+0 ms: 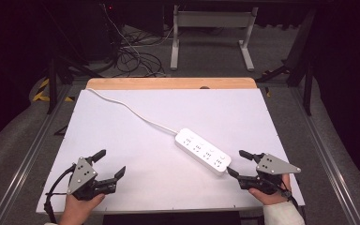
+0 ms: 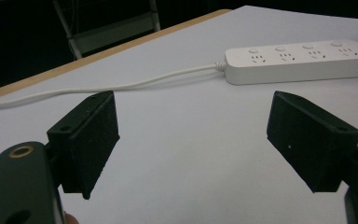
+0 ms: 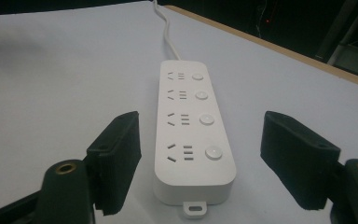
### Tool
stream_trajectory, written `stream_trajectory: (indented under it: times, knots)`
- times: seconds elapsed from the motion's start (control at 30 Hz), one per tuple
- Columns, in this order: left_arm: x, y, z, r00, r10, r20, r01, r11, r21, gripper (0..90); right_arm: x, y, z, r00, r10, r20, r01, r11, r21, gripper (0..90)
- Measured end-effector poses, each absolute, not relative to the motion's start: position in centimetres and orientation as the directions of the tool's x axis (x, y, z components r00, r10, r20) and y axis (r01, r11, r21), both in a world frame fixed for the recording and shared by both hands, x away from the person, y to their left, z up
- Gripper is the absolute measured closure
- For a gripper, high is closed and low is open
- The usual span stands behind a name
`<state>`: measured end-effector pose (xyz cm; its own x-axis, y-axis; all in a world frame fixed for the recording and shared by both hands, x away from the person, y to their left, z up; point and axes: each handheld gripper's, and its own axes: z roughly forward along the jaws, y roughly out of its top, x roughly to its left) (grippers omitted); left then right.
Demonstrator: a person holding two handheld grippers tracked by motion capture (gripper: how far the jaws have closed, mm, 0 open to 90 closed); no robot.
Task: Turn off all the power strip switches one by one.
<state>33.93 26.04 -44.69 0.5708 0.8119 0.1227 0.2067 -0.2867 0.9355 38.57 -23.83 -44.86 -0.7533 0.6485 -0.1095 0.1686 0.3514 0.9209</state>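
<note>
A white power strip [image 1: 202, 151] with several sockets and round buttons lies slantwise on the white table, its cord [image 1: 131, 110] running to the far left corner. My right gripper [image 1: 237, 163] is open just off the strip's near end; in the right gripper view the strip [image 3: 192, 130] lies between and just ahead of the two jaws, nothing touching it. Near the front left, my left gripper [image 1: 110, 162] is open and holds nothing. In the left gripper view the strip [image 2: 298, 60] lies farther off at the upper right, with its cord [image 2: 121, 85] crossing the table.
The white table top [image 1: 168, 187] has a wooden strip [image 1: 168, 83] along its far edge. Beyond it on the dark floor are a white desk frame [image 1: 213, 33] and a tangle of cables [image 1: 131, 56]. Metal rails run along both sides of the table.
</note>
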Motion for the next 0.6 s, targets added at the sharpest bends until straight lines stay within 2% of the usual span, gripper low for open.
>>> stream_trajectory:
  times: [0.6]
  knots:
    - [34.0,26.1,-44.7,0.562,0.817,0.132,0.207,-0.293,0.933,17.4,40.2,-22.6,-42.8,-0.753,0.651,-0.099,0.189,0.357,0.915,31.2]
